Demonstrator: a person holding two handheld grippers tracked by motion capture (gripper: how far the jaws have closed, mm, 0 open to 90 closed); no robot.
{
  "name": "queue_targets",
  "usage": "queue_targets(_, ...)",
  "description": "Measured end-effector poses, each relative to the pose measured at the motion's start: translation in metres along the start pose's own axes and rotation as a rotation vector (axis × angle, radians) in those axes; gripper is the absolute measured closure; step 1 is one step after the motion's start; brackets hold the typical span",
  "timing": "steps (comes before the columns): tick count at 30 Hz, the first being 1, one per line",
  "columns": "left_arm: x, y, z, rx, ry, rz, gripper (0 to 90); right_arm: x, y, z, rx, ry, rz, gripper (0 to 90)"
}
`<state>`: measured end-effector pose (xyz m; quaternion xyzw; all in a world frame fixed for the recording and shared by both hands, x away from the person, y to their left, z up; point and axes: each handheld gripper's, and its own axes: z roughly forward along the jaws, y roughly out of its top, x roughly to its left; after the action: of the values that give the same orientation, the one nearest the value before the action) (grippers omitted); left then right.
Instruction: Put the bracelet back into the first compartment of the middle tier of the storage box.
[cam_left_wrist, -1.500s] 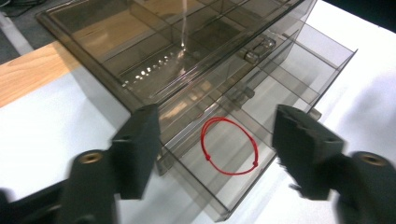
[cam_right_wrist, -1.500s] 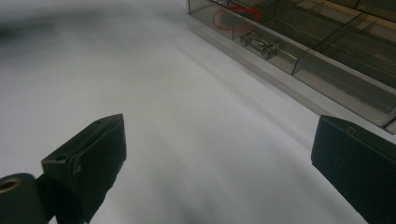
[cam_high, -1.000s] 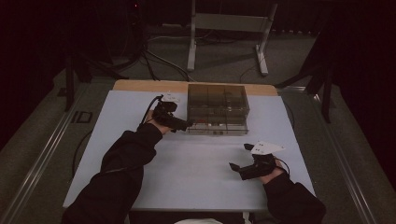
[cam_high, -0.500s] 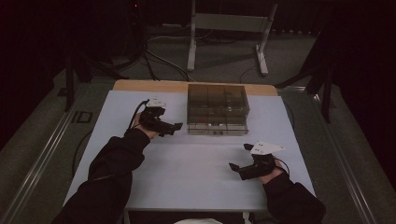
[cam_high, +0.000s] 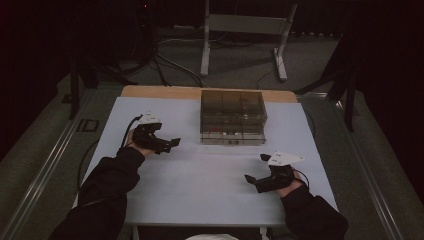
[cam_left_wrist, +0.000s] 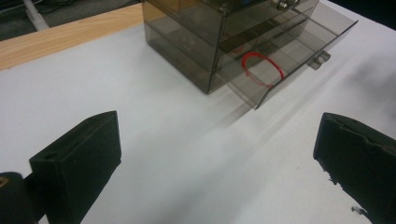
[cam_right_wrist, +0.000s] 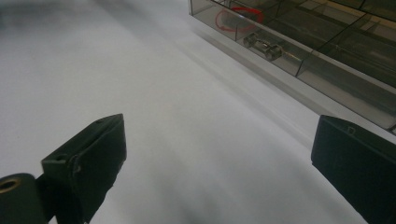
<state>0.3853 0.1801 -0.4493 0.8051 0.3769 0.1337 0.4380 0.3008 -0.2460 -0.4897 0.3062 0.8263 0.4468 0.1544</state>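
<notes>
Resting on the white table (cam_high: 210, 185), the left gripper (cam_high: 172, 143) lies just left of a smoky clear drawer box (cam_high: 232, 117) that stands toward the far middle of the table, its tips turned toward the box but apart from it. In the left gripper view its two black jaws stand wide apart with nothing between them, only bare tabletop, so it is released and grasps nothing. Ahead of those jaws the box's lowest drawer (cam_left_wrist: 289, 60) is pulled partway out, and a red rubber band (cam_left_wrist: 262, 69) lies flat inside it as a loop near the drawer's front wall. The right gripper (cam_high: 252, 180) sits near the front right of the table, well apart from the box, held by a hand (cam_high: 287, 182) in a dark sleeve, with its grey plate on top. In the right gripper view its jaws are likewise spread wide and empty over the table surface. Beyond them that view shows the open drawer from the front, the red band (cam_right_wrist: 238, 17) in one compartment and small metal parts (cam_right_wrist: 261, 44) in the compartment beside it. A strip of bare wood (cam_high: 160, 92) runs along the table's far edge behind the box.
</notes>
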Motion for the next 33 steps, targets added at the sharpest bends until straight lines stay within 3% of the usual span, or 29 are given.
queue_targets(4,0.003,-0.010,-0.007,-0.019,-0.006,-0.014,2.4,0.000,0.000,0.001,0.002,0.001,0.003,3.7)
queue_targets(14,0.009,-0.039,-0.020,-0.010,0.021,-0.037,2.4,0.000,0.000,0.002,0.006,0.001,0.004,3.7)
queue_targets(27,0.011,-0.074,-0.036,-0.036,0.112,-0.056,2.5,0.001,0.000,0.003,0.009,0.000,0.001,3.7)
queue_targets(33,0.008,-0.086,-0.040,-0.033,0.131,-0.052,2.5,0.001,0.000,0.003,0.011,-0.001,-0.002,3.7)
